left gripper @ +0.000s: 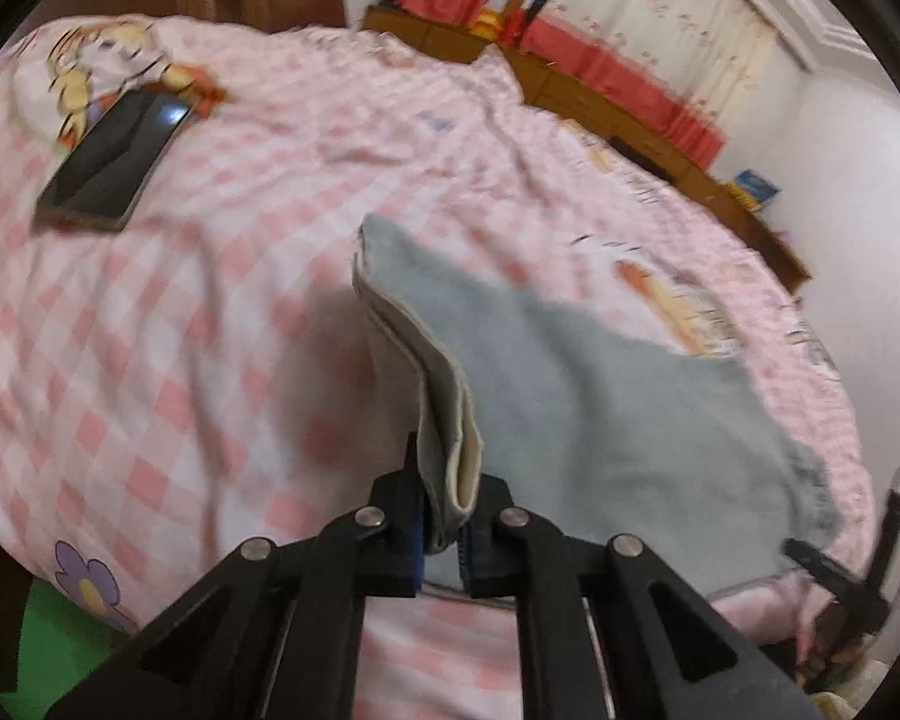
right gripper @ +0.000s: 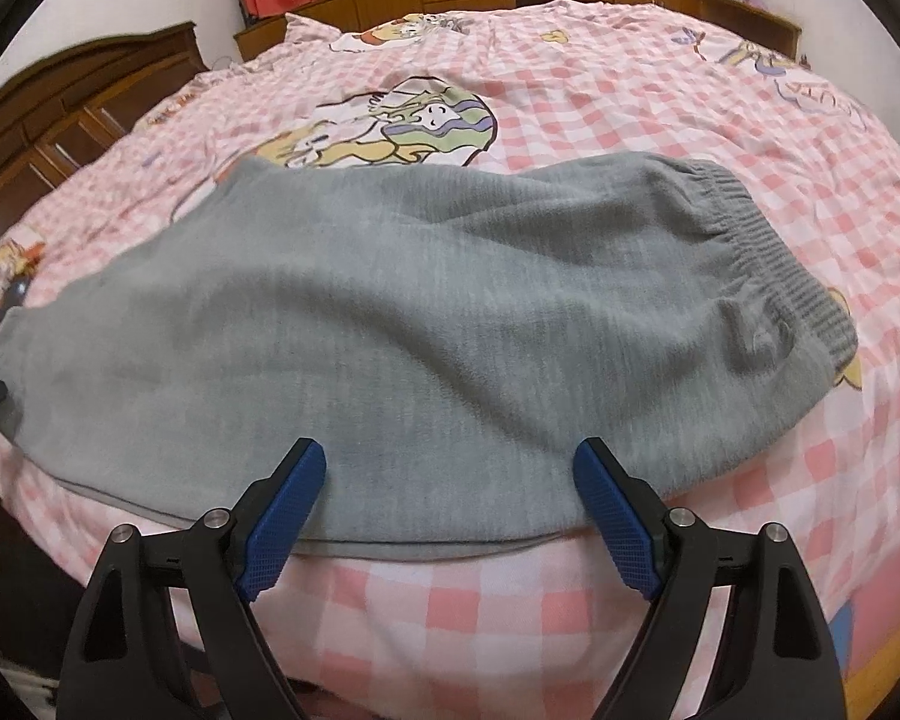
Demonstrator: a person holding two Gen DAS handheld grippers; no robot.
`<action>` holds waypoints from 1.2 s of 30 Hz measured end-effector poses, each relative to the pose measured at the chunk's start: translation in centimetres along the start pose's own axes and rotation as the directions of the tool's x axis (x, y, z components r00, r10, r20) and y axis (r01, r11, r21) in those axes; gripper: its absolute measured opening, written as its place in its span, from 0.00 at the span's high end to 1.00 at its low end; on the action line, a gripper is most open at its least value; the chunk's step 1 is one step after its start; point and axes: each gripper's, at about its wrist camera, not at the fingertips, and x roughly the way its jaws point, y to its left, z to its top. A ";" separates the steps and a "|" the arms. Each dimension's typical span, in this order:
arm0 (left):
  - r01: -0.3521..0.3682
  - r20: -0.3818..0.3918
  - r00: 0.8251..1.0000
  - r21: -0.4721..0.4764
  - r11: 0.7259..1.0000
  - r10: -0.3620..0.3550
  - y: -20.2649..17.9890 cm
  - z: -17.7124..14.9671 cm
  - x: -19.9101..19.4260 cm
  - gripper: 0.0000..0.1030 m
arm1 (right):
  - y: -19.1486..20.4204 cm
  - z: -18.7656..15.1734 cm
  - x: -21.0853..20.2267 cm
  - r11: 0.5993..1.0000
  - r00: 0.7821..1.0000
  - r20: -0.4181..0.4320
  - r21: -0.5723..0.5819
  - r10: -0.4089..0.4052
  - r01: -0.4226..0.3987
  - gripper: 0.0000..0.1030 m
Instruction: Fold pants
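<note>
Now | pants [right gripper: 390, 324] lie crosswise, waistband right | left fingers [left gripper: 417, 480] pinch hem | right fingers [right gripper: 612, 516] spread, empty

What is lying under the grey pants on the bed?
Under the grey pants lies the pink checked bedsheet, with a cartoon print partly covered. Anything else beneath stays hidden.

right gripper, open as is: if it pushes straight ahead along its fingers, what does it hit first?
Most likely the grey pants: the right gripper points down at the near edge, open jaws either side of the fabric, with the checked bedsheet just beneath. Exact depth is unclear.
</note>
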 end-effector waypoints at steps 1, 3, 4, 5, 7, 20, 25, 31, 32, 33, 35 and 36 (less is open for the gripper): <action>0.023 0.008 1.000 0.003 1.000 -0.023 -0.6 0.2 -0.7 0.93 | -0.1 0.0 -0.3 1.000 1.000 0.002 0.014 0.020 -0.020 0.18; 0.058 0.023 0.998 0.025 0.998 -0.059 -2.2 0.7 -2.0 0.93 | -0.2 0.0 -1.0 0.997 0.998 0.011 0.032 0.067 -0.067 0.20; 0.074 0.030 0.997 0.043 0.996 -0.075 -3.2 0.8 -2.7 0.93 | -0.2 0.1 -1.4 0.996 0.997 0.017 0.033 0.079 -0.079 0.20; 0.089 0.033 0.995 0.062 0.994 -0.092 -4.2 1.0 -3.2 0.93 | -0.1 0.1 -1.7 0.996 0.996 0.025 0.028 0.082 -0.082 0.20; 0.117 0.036 0.992 0.104 0.988 -0.121 -6.3 1.3 -3.8 0.93 | 0.1 0.1 -2.5 0.997 0.996 0.045 0.011 0.079 -0.080 0.20; 0.229 -0.127 0.971 0.283 0.931 -0.201 -19.7 -1.7 1.4 0.93 | 0.1 -0.5 -2.8 0.989 0.988 0.031 0.007 0.150 -0.150 0.21; 0.230 -0.205 0.963 0.301 0.926 -0.173 -21.3 -3.7 5.2 0.93 | 0.0 -0.9 -1.9 0.989 0.989 -0.001 0.009 0.149 -0.149 0.21; 0.227 -0.267 0.952 0.291 0.929 -0.149 -21.2 -5.2 7.5 0.84 | 0.1 -1.5 -0.7 0.990 0.989 -0.035 0.009 0.141 -0.141 0.21; 0.228 -0.275 0.950 0.287 0.930 -0.148 -21.0 -5.3 7.6 0.76 | 0.1 -1.5 -0.7 0.990 0.990 -0.035 0.006 0.138 -0.138 0.21; 0.235 -0.286 0.946 0.283 0.930 -0.152 -21.0 -5.4 7.6 0.71 | 0.2 -1.5 -0.7 0.991 0.990 -0.036 0.003 0.135 -0.135 0.21; 0.242 -0.293 0.943 0.281 0.928 -0.157 -21.1 -5.6 7.4 0.54 | 0.3 -1.5 -0.7 0.992 0.991 -0.037 -0.002 0.130 -0.130 0.21; 0.240 -0.290 0.944 0.288 0.927 -0.154 -21.1 -5.7 7.1 0.51 | 0.4 -1.5 -0.7 0.992 0.991 -0.038 -0.004 0.128 -0.128 0.21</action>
